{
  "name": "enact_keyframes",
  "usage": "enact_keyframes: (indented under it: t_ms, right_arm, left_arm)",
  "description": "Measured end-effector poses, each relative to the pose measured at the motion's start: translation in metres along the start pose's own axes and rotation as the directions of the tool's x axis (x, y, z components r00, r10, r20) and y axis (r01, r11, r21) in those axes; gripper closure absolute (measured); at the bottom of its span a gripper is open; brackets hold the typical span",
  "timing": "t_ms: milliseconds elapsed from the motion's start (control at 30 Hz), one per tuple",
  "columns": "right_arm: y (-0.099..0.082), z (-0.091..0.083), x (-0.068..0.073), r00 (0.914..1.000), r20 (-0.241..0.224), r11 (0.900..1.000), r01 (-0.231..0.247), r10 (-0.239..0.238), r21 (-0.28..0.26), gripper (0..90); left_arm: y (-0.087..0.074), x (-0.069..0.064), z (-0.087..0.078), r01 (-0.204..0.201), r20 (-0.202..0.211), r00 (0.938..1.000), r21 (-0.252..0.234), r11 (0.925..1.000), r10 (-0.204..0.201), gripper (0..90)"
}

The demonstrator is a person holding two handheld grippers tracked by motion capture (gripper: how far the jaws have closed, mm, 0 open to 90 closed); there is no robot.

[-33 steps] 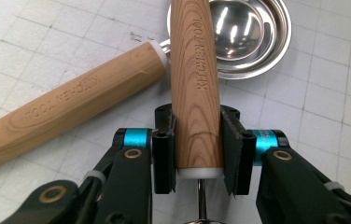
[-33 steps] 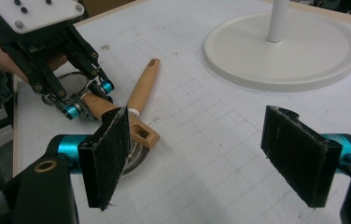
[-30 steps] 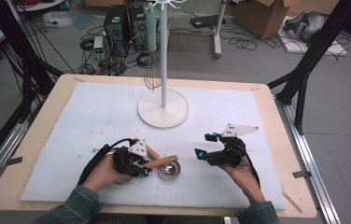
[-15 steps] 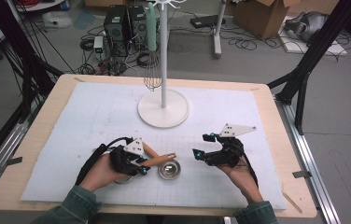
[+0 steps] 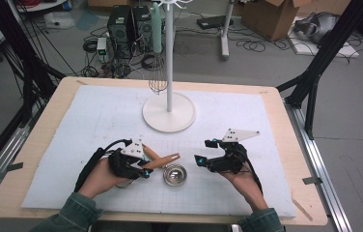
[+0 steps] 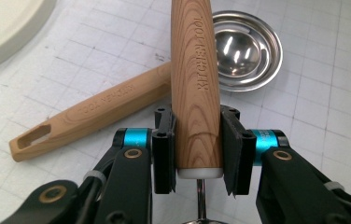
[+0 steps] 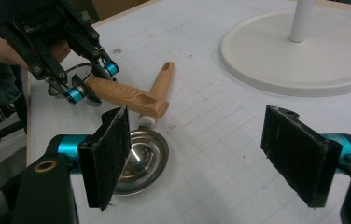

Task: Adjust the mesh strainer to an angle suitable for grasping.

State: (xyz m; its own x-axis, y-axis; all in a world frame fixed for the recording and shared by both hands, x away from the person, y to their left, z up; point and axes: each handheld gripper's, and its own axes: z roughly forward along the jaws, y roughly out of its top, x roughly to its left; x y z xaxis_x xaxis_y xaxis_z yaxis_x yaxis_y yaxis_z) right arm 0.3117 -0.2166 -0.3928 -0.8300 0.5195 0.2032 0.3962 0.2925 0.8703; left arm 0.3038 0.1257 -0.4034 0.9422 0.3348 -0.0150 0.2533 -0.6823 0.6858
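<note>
Left claw (image 6: pixel 197 149): clamped on the wooden handle (image 6: pixel 195 84) of a kitchen tool, pads pressed to both sides near its white end cap, above the metal stem.
Held handle: ran straight out ahead of the left claw, stamped "KITCHEN TOOL"; in the high view it (image 5: pixel 162 160) pointed toward the right claw.
Second wooden handle (image 6: pixel 94 112): lay flat on the counter (image 5: pixel 97 116), just beyond the left claw and to its left, passing under the held one.
Metal ladle bowl (image 6: pixel 244 49): ahead of the left claw, to the right of the held handle's far end; just beyond the right claw's left pad (image 7: pixel 138 161).
Right claw (image 7: pixel 206 156): jaws wide apart, nothing between the pads.
White stand base (image 7: pixel 304 51): well ahead of the right claw, toward its right.
</note>
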Motion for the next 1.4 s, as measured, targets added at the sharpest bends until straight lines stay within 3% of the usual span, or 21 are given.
enact_keyframes:
  t_ms: [933, 1400]
  right_arm:
    - [0.009, 0.032, 0.017, 0.9948, -0.098, 0.9995, -0.025, 0.027, 0.019, 24.7]
    - [0.014, 0.041, 0.021, 0.9900, -0.137, 0.9990, -0.032, 0.036, 0.030, 27.9]
  left_arm:
    - [0.013, -0.005, -0.015, -0.009, -0.025, 0.9997, -0.115, 0.9933, 0.006, 68.7]
    - [0.014, -0.005, -0.018, -0.008, -0.028, 0.9996, -0.134, 0.9910, 0.004, 68.7]
